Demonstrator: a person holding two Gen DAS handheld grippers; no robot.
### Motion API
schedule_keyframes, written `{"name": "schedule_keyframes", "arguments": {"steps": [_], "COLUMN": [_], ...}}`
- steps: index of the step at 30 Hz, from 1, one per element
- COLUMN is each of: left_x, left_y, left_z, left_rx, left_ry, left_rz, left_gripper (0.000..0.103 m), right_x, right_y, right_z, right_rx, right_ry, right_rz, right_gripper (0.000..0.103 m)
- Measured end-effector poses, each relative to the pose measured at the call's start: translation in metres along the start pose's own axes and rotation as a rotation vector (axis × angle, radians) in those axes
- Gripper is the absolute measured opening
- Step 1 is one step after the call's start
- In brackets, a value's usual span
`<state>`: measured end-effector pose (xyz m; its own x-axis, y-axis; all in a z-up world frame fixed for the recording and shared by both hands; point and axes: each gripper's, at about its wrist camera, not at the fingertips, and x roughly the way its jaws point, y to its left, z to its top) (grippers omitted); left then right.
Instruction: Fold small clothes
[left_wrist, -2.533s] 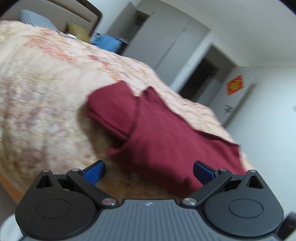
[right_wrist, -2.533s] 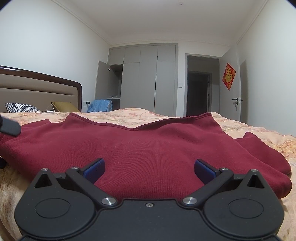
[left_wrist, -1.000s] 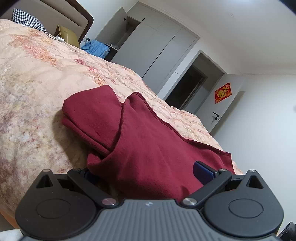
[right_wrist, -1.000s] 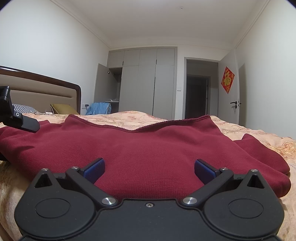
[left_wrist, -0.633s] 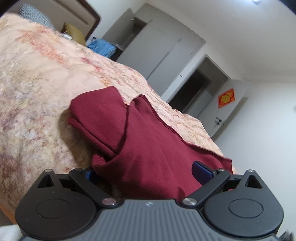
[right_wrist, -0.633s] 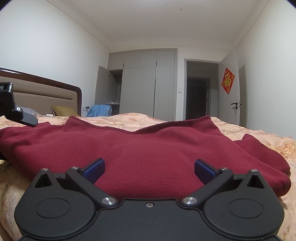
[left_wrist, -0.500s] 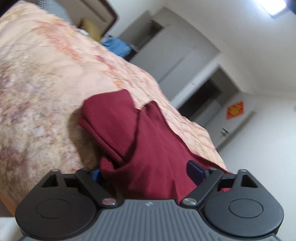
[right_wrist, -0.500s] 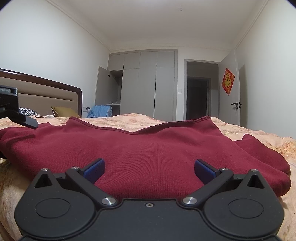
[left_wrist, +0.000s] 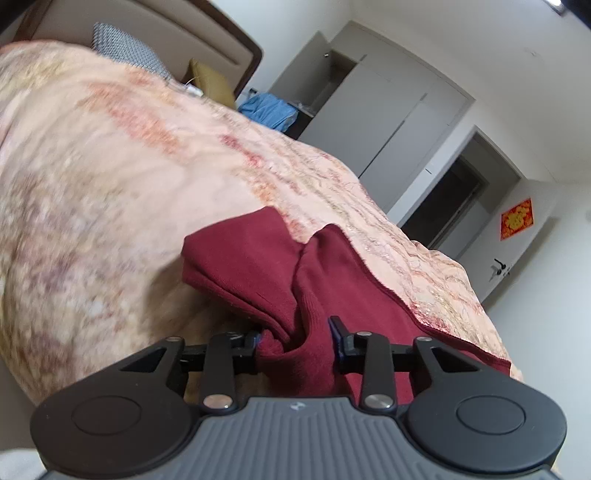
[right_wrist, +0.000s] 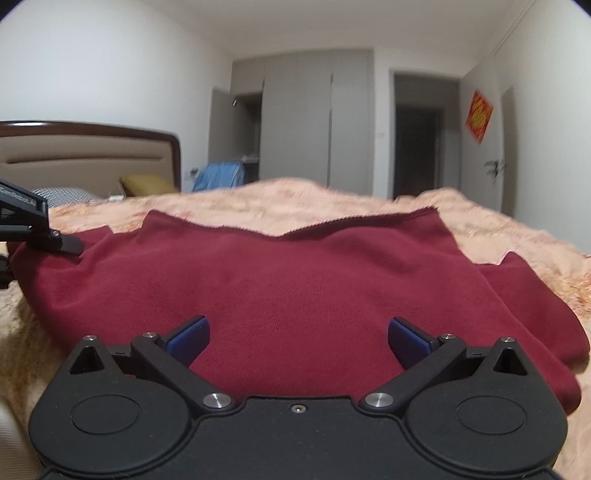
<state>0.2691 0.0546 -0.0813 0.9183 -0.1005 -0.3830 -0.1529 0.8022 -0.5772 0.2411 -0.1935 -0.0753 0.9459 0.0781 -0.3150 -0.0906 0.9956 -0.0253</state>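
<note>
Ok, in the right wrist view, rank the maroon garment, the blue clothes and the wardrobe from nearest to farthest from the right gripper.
1. maroon garment: spread on the bed, directly ahead of the right gripper, between its wide-open fingers.
2. blue clothes: beyond the bed's far edge, left of centre.
3. wardrobe: against the back wall, centre, behind the blue clothes.

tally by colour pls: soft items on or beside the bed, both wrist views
Dark red: 1, the garment on the bedspread
Blue: 1, the cloth past the bed's far side
Mustard: 1, the cushion by the headboard
Black-and-white check: 1, the pillow
Total: 4
</note>
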Motion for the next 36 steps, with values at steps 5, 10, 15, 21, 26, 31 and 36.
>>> {"name": "schedule_keyframes", "arguments": {"steps": [5, 10, 15, 21, 26, 31, 36], "left_x": [-0.002, -0.003, -0.008, -0.014, -0.006, 0.009, 0.003], "left_y": [-0.04, -0.101, -0.168, -0.243, -0.277, -0.275, -0.258], "left_z": [0.002, -0.001, -0.013, -0.053, -0.107, -0.137, -0.124], "left_rx": [0.188, 0.39, 0.53, 0.695, 0.849, 0.884, 0.771], "left_ry": [-0.045, -0.093, -0.125, -0.078, 0.077, 0.242, 0.285], "left_rz": [0.084, 0.078, -0.037, -0.28, -0.407, -0.405, -0.445], "left_gripper": [0.023, 0.018, 0.017, 0.017, 0.017, 0.018, 0.034], "right_x": [-0.014, -0.04, -0.073, -0.097, -0.111, -0.121, -0.122], "right_y": [-0.017, -0.034, -0.047, -0.067, -0.081, -0.085, -0.086], "right_z": [0.012, 0.011, 0.002, -0.019, -0.033, -0.042, -0.041], "right_rx": [0.014, -0.121, -0.283, -0.356, -0.338, -0.341, -0.326], "right_ry": [0.035, 0.033, 0.024, 0.082, 0.144, 0.169, 0.178], "right_rz": [0.024, -0.015, -0.081, -0.221, -0.277, -0.305, -0.313], "right_gripper": [0.103, 0.103, 0.103, 0.103, 0.103, 0.103, 0.103]}}
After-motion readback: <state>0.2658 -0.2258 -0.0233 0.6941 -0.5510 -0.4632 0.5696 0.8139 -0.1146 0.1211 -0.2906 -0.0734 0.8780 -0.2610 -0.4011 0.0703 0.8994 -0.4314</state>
